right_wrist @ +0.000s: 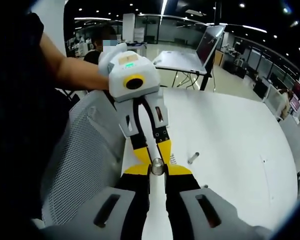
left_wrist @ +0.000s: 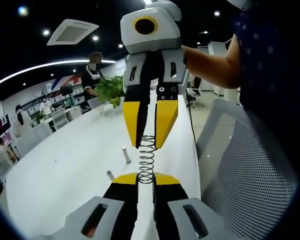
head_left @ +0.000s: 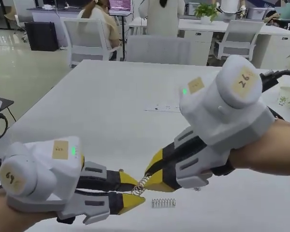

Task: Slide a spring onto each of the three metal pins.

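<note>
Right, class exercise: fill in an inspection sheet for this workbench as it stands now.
Surface: white table, smooth.
Job's things: held spring spans between both grippers' tips; loose spring lies flat on the table; one pin and a second pin rest on the table nearby.
Clutter: paper cup near the far right edge.
Grippers: left gripper and right gripper are each shut on an end of the held spring.
Cables: black cable at the right gripper.
Surroundings: office chair, desk, potted plant, seated person.

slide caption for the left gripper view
Left gripper and right gripper grip one spring end to end near two metal pins.
</note>
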Available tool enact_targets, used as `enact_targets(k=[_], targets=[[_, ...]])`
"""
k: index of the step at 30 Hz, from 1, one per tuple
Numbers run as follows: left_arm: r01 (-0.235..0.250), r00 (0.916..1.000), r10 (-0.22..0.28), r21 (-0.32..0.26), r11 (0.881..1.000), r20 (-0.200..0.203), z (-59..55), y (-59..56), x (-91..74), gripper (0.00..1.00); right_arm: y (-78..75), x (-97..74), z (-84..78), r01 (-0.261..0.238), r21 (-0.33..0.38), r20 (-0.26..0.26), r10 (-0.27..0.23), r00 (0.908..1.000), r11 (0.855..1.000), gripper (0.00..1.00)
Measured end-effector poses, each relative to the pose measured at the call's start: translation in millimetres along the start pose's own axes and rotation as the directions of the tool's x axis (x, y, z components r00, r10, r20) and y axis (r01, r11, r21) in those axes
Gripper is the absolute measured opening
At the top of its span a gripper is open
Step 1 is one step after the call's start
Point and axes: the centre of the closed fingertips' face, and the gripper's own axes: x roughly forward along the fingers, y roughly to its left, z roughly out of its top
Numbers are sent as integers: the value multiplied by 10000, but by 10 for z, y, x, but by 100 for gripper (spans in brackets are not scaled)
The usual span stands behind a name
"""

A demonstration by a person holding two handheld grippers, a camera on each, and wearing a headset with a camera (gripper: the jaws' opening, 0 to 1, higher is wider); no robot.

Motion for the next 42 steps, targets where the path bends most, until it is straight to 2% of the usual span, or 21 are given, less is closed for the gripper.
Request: enact_targets(k=[4,8,13,20,29,34,42], targets=[[2,10000,-2,29,10000,-84,-11,-5,13,2,-1,7,-32,8,-15,-269,-9,9996,10000,8],[32,9999,-32,16,10000,-124,-17,-13,24,2,-1,18,-27,-29,37,-253,30,9997,10000,10],[53,9999,-53,-7,10000,-100,3,-15,21,2,0,84,-70,-95,66,-467,98,9989,9999,10],[131,9996,-128,109,9999,-268,-6,-41,41,2,4,168,-123,-182,-133,-956,169,9953,9997,9],[131,9994,-127,126,9998,-307,-2,-41,46,2,4,213,-138,-304,-282,-1222,267,9921,9991,9],[142,9996,-143,-41,9999,-230,31,-41,48,2,6,221,-156,-334,-286,-1353,292,9904,9990,9],[96,9999,-97,-166,9998,-65,17,-19,63,3,-13,220,-168,-249,-280,-1484,205,9887,9993,9]])
